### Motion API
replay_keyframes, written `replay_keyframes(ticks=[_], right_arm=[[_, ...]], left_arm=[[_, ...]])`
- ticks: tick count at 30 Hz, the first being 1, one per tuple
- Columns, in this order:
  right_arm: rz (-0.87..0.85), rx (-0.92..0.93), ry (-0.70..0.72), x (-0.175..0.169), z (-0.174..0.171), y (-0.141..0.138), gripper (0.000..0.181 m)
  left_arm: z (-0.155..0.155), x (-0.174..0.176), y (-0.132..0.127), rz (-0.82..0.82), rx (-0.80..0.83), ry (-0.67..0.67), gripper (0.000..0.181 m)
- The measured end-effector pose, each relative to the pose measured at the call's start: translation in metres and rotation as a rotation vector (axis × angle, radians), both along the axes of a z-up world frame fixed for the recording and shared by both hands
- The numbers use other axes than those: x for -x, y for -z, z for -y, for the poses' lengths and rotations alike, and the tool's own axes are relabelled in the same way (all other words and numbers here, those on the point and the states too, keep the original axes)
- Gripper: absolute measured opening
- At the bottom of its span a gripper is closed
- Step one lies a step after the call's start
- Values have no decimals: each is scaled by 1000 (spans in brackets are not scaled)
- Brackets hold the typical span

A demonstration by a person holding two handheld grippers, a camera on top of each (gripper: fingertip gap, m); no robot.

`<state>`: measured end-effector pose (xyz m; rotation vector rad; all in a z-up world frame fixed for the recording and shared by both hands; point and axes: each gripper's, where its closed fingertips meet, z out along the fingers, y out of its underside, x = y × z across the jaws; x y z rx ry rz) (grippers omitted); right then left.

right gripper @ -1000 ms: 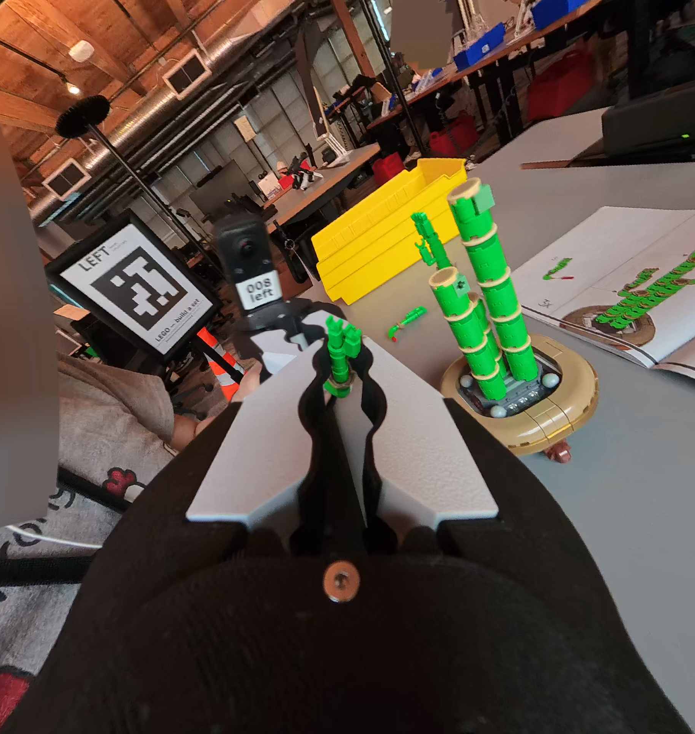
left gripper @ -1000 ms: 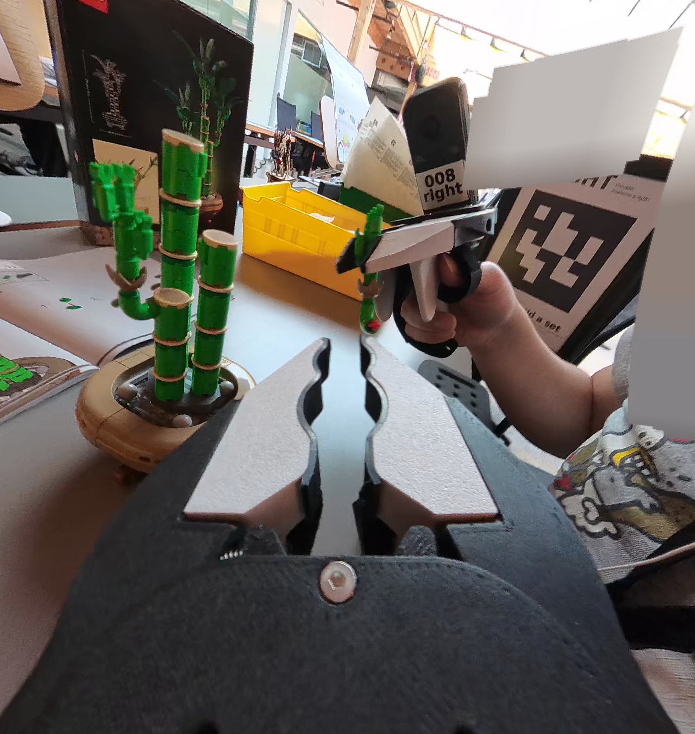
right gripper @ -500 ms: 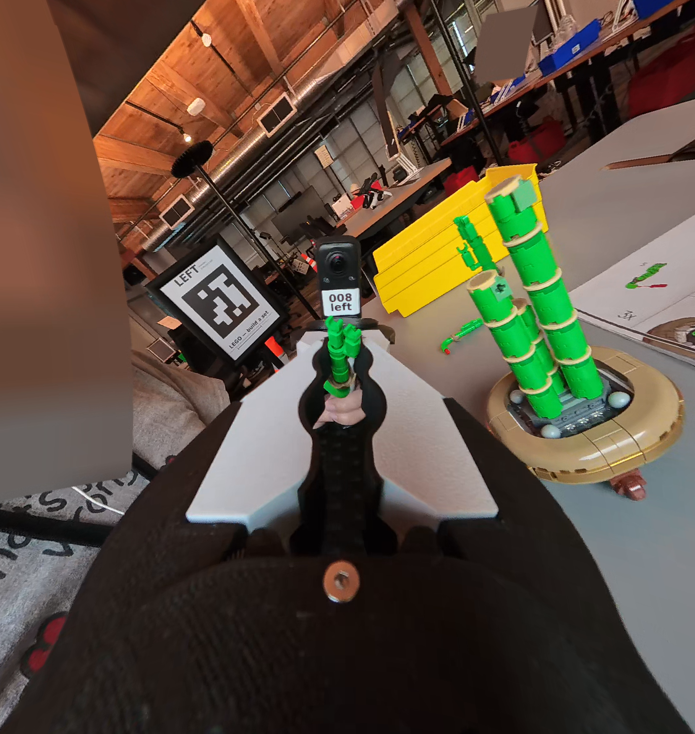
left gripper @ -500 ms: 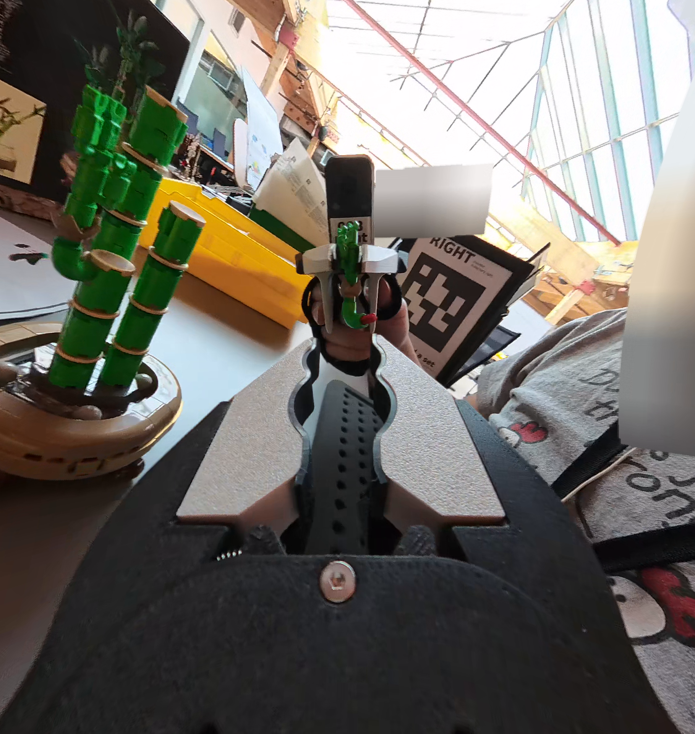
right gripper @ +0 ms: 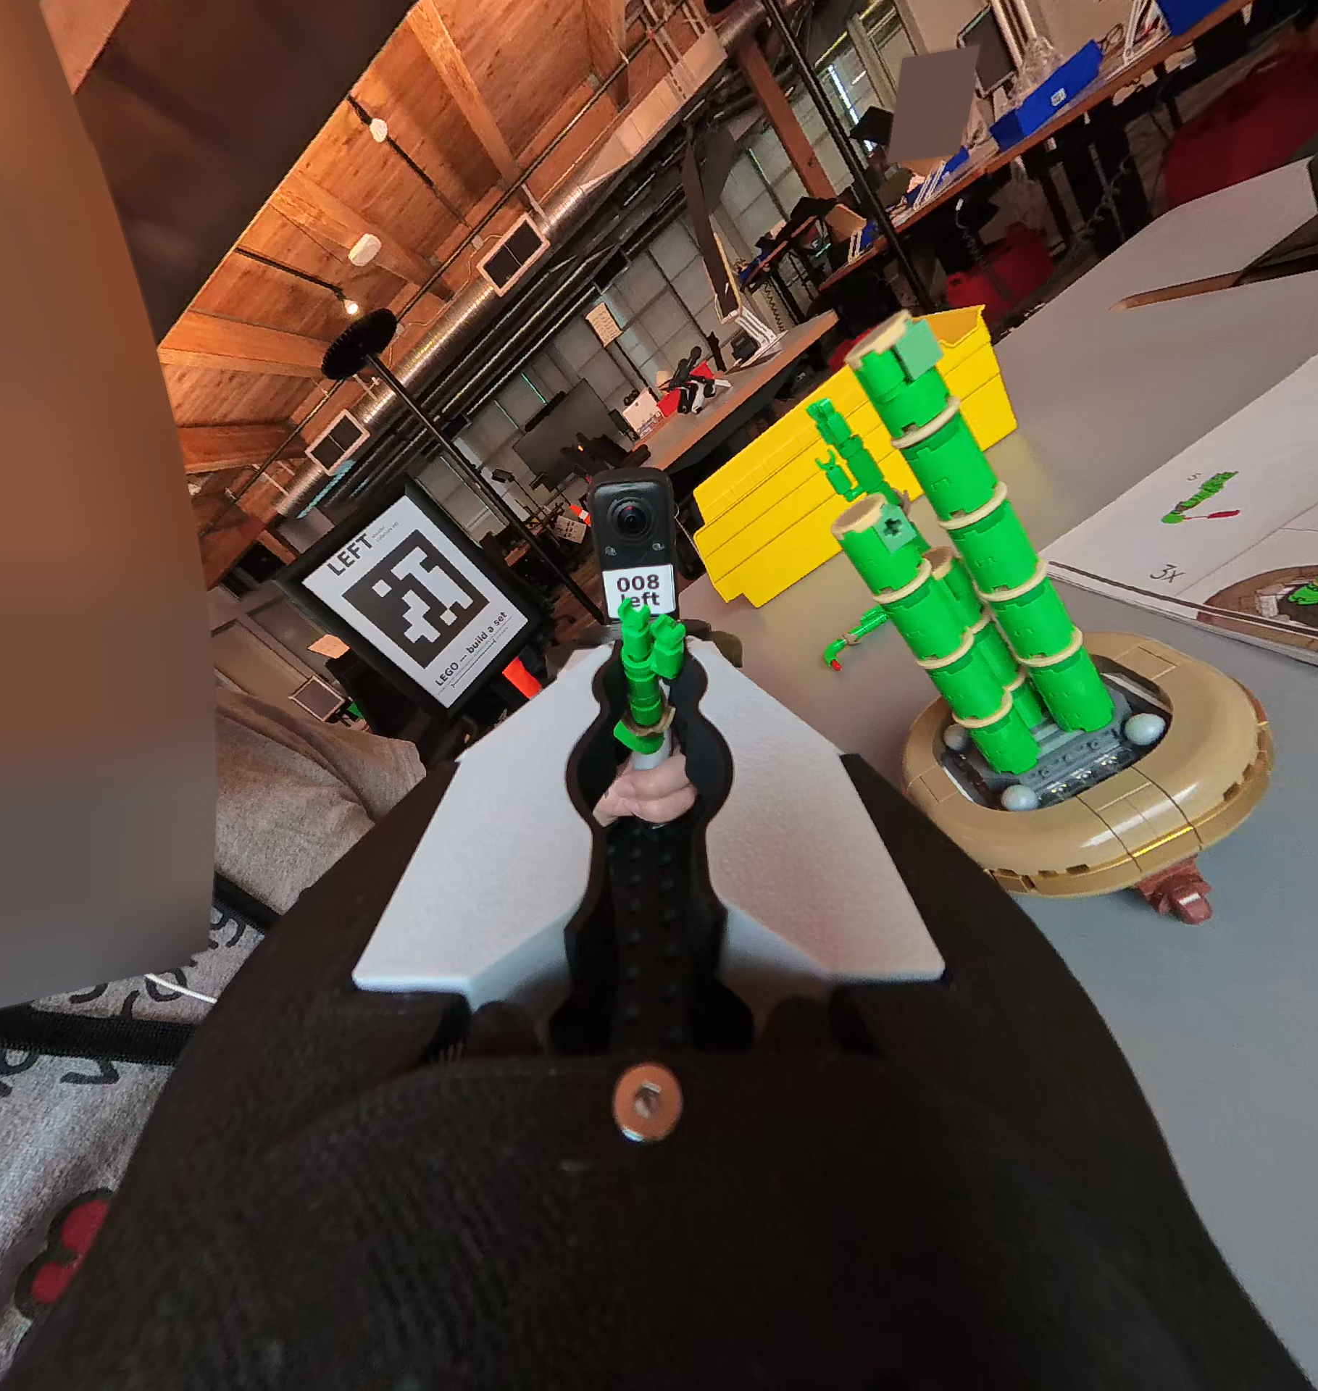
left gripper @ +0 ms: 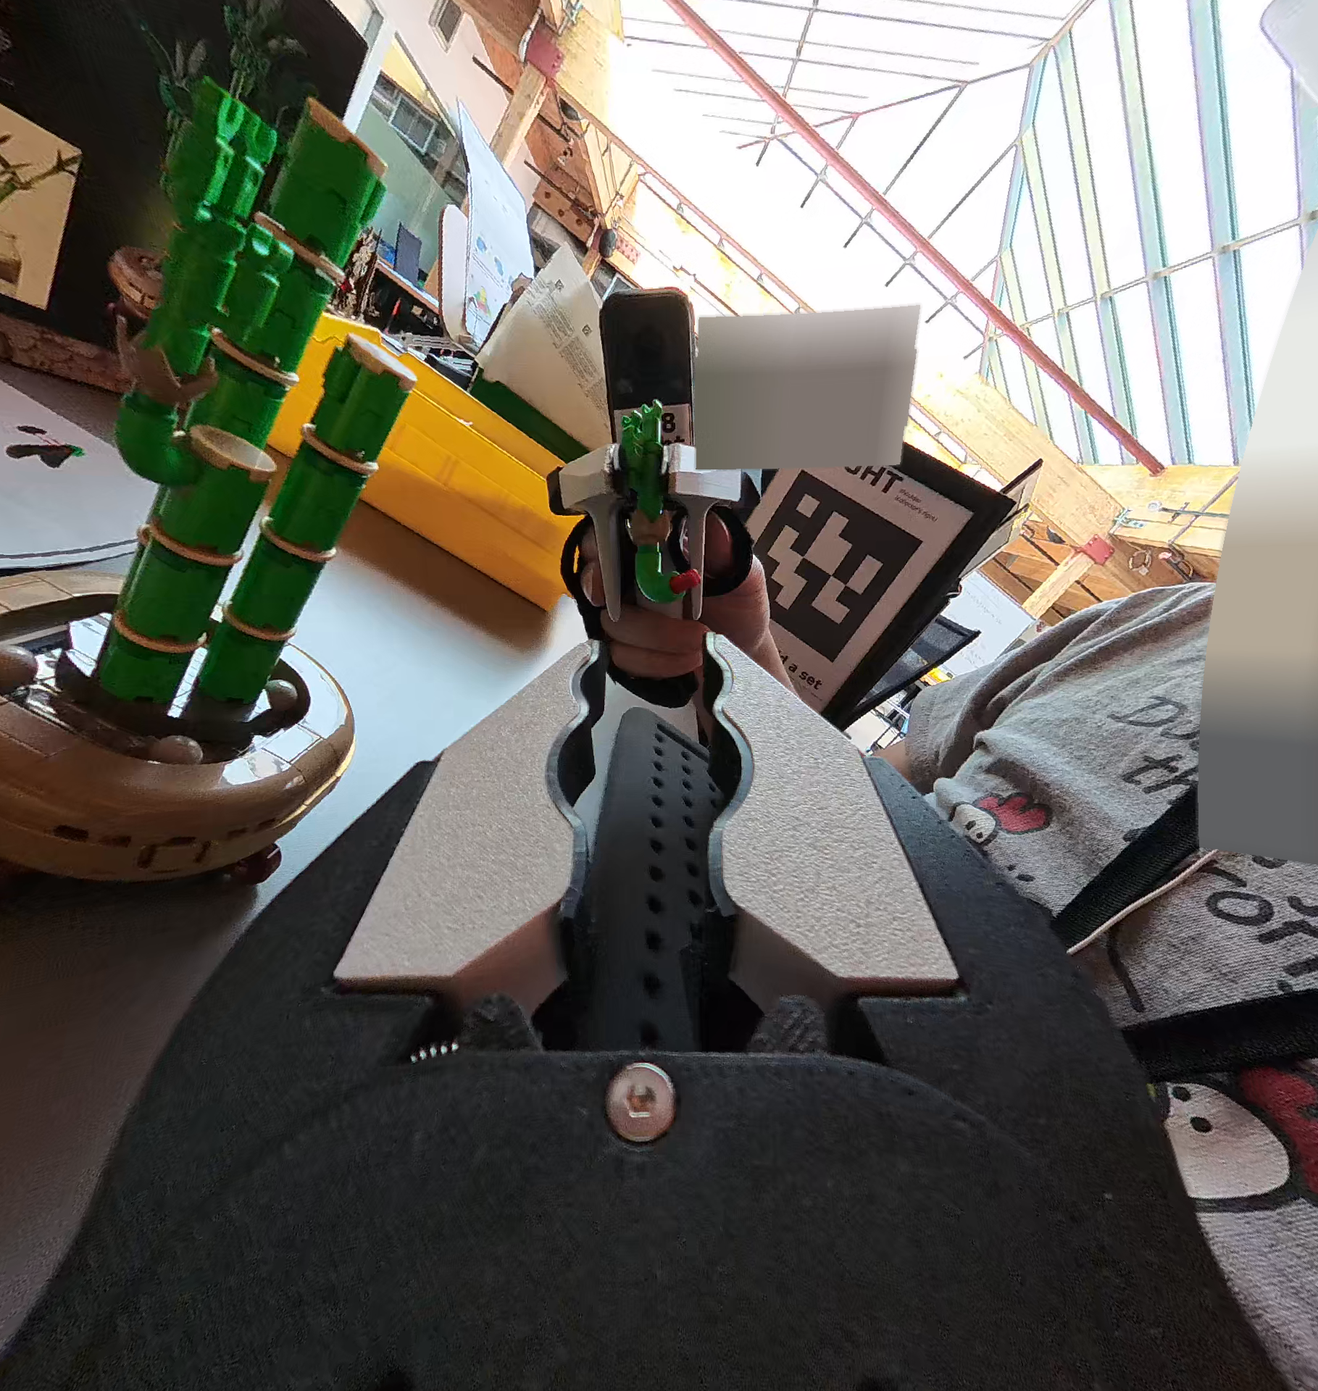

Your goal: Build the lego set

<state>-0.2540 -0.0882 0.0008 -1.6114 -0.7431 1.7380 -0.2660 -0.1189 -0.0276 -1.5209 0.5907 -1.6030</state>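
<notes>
The right tongs (right gripper: 644,662), raised facing the left tongs (left gripper: 652,670), are clamped on a green sprig (right gripper: 646,681); the left are parted, empty. A loose sprig (right gripper: 855,640) is seen only from the right.

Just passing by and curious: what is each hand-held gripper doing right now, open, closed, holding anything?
Left hand-held gripper: open, holding nothing.
Right hand-held gripper: shut on the small green bamboo sprig.
</notes>
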Motion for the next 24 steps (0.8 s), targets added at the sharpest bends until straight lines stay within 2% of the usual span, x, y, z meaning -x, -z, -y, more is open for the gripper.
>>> replay_keyframes(ticks=[9, 24], right_arm=[[-11, 2, -12, 5, -1, 4, 11], [-70, 35, 69, -11, -18, 20, 11]], left_arm=[[-2, -3, 12, -43, 2, -24, 23], [-16, 13, 7, 28, 24, -122, 18]])
